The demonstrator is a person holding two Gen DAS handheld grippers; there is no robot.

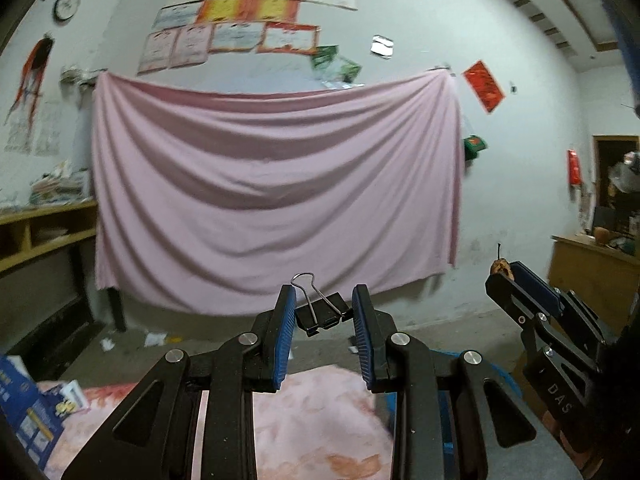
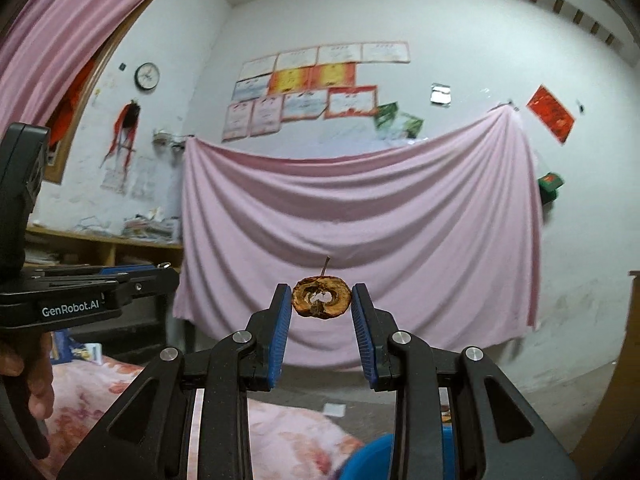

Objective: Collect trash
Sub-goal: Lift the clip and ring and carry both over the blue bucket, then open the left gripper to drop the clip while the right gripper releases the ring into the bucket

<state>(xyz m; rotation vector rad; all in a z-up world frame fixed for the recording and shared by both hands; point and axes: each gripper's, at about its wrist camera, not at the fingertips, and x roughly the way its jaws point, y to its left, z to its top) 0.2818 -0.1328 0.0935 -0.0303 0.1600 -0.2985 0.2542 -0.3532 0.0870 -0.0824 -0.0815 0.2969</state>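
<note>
Here, left gripper (image 1: 324, 312) clamped on black binder clip (image 1: 322, 314), held up in air. Right gripper (image 2: 322, 300) clamped on dried apple slice (image 2: 322, 298), stem at 12 o'clock. Flowery blanket (image 2: 288, 440) below. Pink sheet (image 1: 272, 192) on far wall; clock (image 2: 147, 76) at 10 o'clock.
</note>
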